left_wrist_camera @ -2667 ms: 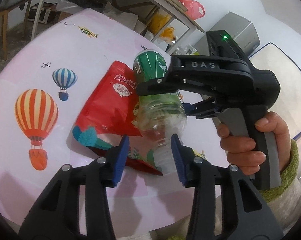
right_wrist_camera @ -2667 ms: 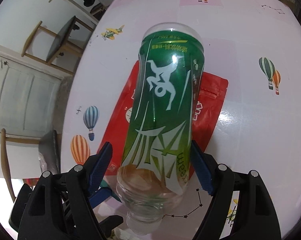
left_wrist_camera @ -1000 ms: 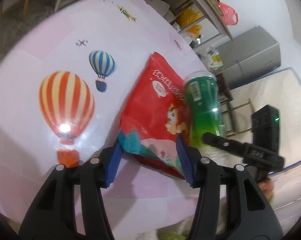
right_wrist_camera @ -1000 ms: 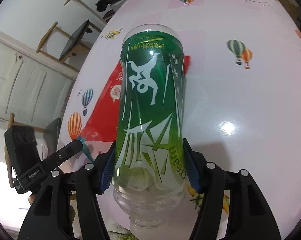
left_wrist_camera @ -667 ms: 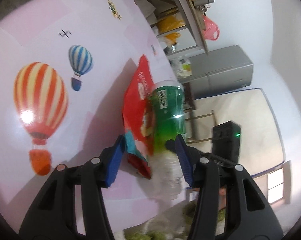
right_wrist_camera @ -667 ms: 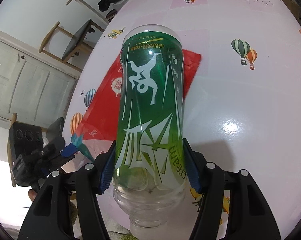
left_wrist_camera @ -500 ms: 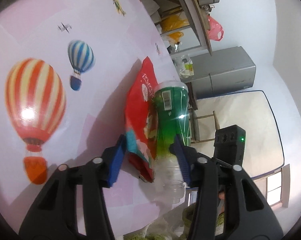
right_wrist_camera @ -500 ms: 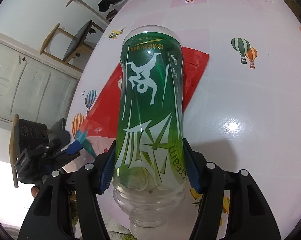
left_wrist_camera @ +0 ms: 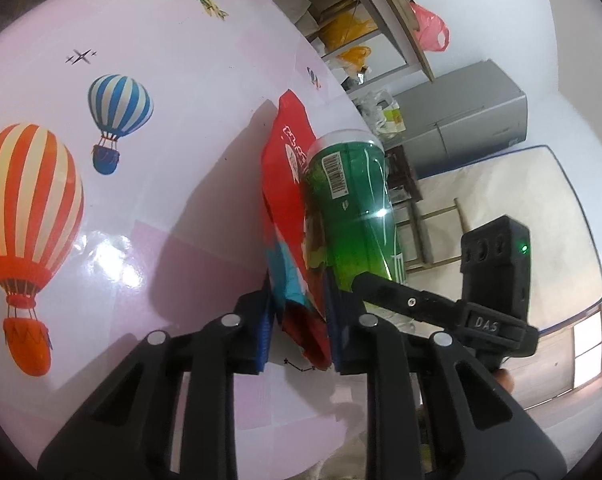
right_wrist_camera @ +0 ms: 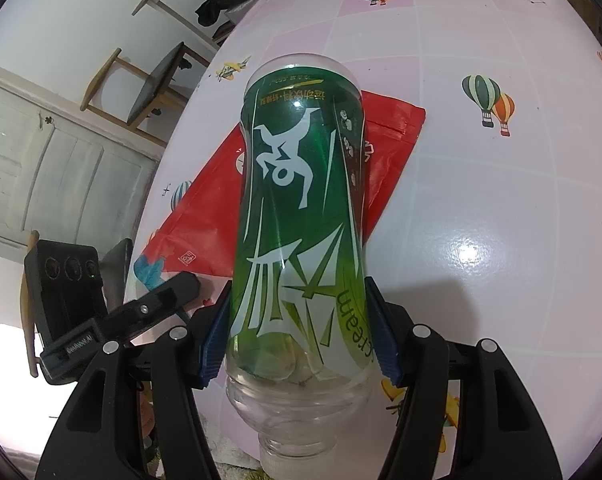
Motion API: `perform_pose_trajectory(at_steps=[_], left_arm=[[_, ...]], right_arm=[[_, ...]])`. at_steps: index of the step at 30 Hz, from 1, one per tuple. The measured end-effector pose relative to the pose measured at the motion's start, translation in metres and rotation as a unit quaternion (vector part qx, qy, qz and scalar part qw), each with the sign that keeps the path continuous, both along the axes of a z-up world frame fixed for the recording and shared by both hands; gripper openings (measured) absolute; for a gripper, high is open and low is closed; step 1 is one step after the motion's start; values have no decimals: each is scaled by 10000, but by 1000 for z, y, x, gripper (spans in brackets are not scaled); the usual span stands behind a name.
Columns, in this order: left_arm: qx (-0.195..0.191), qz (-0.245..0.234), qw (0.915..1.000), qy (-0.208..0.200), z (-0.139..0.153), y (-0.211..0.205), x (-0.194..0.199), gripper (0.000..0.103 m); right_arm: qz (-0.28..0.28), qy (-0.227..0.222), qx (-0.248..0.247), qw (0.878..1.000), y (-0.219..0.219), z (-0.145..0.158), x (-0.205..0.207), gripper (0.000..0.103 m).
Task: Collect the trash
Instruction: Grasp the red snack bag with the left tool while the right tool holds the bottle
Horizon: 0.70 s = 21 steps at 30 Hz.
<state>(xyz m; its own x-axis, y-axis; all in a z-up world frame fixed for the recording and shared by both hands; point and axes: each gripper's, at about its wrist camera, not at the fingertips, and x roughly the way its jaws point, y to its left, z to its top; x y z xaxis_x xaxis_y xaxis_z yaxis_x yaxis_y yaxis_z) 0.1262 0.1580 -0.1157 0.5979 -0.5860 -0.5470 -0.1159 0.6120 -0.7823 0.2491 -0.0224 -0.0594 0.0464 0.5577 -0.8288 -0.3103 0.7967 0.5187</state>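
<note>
My left gripper (left_wrist_camera: 297, 320) is shut on the near edge of a red snack bag (left_wrist_camera: 287, 184), which stands lifted on edge above the pink table (left_wrist_camera: 181, 100). My right gripper (right_wrist_camera: 299, 340) is shut on an empty green-labelled plastic bottle (right_wrist_camera: 301, 208), held neck toward the camera. In the left wrist view the bottle (left_wrist_camera: 351, 204) is right beside the bag, with the right gripper's black finger (left_wrist_camera: 405, 300) across it. In the right wrist view the red bag (right_wrist_camera: 209, 216) lies behind the bottle and the left gripper (right_wrist_camera: 157, 300) is at the lower left.
The pink tablecloth has balloon prints (left_wrist_camera: 29, 216). Shelves with bags (left_wrist_camera: 353, 36) and a grey fridge (left_wrist_camera: 469, 116) stand beyond the far table edge. A wooden chair (right_wrist_camera: 149, 80) and white doors (right_wrist_camera: 41, 184) lie off the table's left side.
My left gripper has closed on the red bag's edge and raised it upright off the table. The right gripper still holds the bottle, nearly unmoved.
</note>
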Motion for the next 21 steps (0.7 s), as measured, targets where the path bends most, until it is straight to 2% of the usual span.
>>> perform_pose_trajectory(at_steps=[6,10,15,21], left_arm=[[417,61,9991,52,2,-1,2,19],[676,71,9977,-28,5,-1,-2,8],[795,176,9964,-220,11,4,-14,2],[958,332,9930,-600,30,9,-30,1]], right_arm=[[-36,7,29,10000,-1,0,0,60],[-74,-22,48,10000,-3,1,-2,60],[-159,-26,108,9998,-8,3,-5,59],[-386,-149,252,9988,-21,15,-4,59]])
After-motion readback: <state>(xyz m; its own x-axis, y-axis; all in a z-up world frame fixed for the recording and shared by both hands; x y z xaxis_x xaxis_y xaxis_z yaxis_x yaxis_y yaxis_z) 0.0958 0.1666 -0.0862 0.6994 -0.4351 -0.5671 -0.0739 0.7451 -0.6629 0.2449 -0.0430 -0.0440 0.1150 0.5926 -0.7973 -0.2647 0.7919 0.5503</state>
